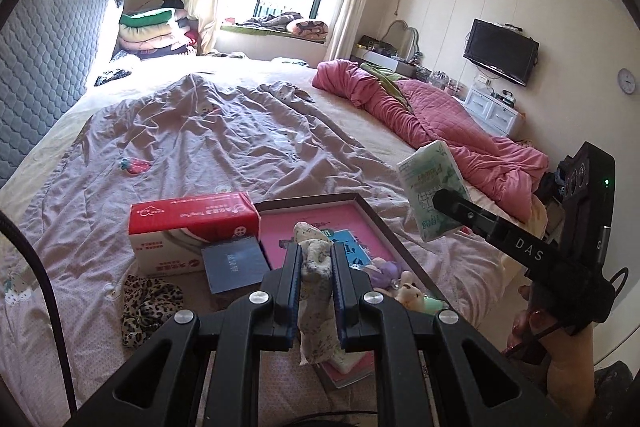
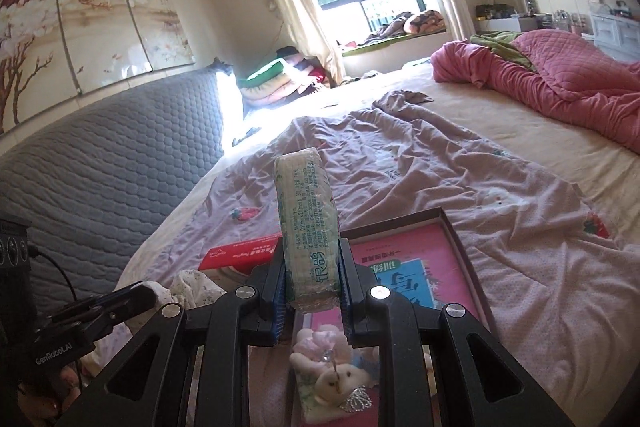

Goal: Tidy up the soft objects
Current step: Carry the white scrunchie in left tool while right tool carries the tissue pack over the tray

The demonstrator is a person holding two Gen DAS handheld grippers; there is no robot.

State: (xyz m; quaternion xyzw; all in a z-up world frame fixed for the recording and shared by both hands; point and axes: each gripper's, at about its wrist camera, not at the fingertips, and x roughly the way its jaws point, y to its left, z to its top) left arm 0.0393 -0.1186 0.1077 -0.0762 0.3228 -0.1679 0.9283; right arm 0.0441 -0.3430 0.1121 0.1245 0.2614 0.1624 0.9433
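Note:
My left gripper is shut on a floral cloth pouch and holds it above a brown-rimmed tray with a pink bottom, on the bed. My right gripper is shut on a green tissue pack, upright above the same tray. That pack also shows in the left wrist view, in the air right of the tray. Small plush toys lie in the tray; they also show below the right gripper. The left gripper shows at the lower left of the right wrist view.
A red-and-white tissue box, a dark blue booklet and a leopard-print cloth lie left of the tray on the lilac quilt. A pink quilt is bunched on the far right of the bed. A grey headboard stands left.

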